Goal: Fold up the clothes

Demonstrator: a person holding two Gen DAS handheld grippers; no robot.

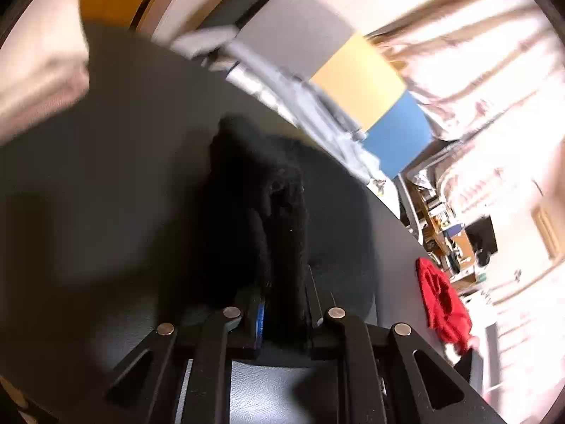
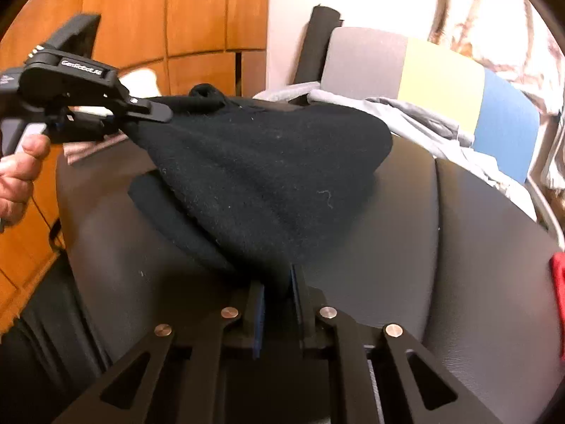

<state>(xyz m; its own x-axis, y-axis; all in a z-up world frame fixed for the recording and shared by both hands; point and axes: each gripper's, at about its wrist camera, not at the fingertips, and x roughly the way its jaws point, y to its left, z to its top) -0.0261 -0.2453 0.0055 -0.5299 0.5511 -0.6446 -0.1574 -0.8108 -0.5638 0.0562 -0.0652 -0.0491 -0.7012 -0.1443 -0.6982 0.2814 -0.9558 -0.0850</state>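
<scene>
A black knit garment (image 2: 268,162) hangs stretched between both grippers above a dark leather surface (image 2: 459,247). My right gripper (image 2: 277,282) is shut on the garment's near corner, with cloth bunched between its blue-padded fingers. My left gripper (image 2: 155,113), held by a hand (image 2: 17,173) at the left of the right wrist view, is clamped on the far corner. In the left wrist view the same garment (image 1: 268,205) runs up from the left gripper (image 1: 284,289), whose jaws pinch a thick fold of it. The garment's far edge still rests on the leather.
A red cloth (image 1: 441,296) lies at the surface's right edge (image 2: 558,275). Grey clothes (image 2: 416,113) are heaped behind, against a chair with a grey, yellow and blue back (image 2: 441,88). Wooden cabinets (image 2: 176,17) stand at the left. A cream cloth (image 1: 39,70) lies at the far left.
</scene>
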